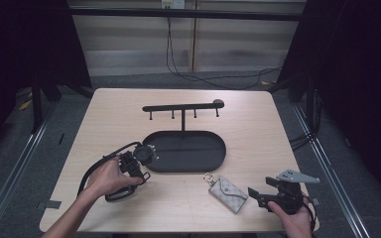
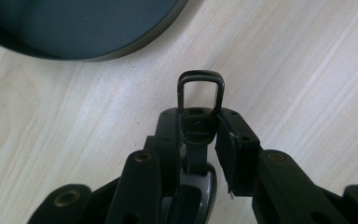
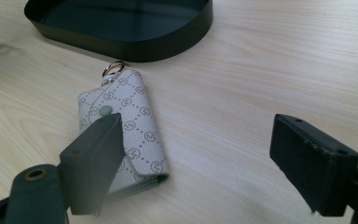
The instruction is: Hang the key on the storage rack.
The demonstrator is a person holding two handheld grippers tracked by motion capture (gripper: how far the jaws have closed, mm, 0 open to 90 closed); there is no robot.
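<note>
My left gripper (image 2: pixel 198 128) is shut on a black key fob (image 2: pixel 196 133) with a black loop (image 2: pixel 200 77) sticking out past the jaws, just above the light wood table. In the high view the left gripper (image 1: pixel 138 167) is held at the left end of the black oval tray (image 1: pixel 218 158). A grey patterned key pouch (image 1: pixel 227 192) with a metal ring lies flat in front of the tray. My right gripper (image 1: pixel 257 197) stands open just right of it. Its left jaw overlaps the pouch (image 3: pixel 133 123) in the right gripper view; nothing lies between the jaws (image 3: pixel 200 140).
A black T-shaped hanger bar (image 1: pixel 182 107) with small hooks rises from the tray's back edge. The tray wall (image 3: pixel 135 44) lies just beyond the pouch. The table's front edge runs close under both hands. Cables trail on the floor behind.
</note>
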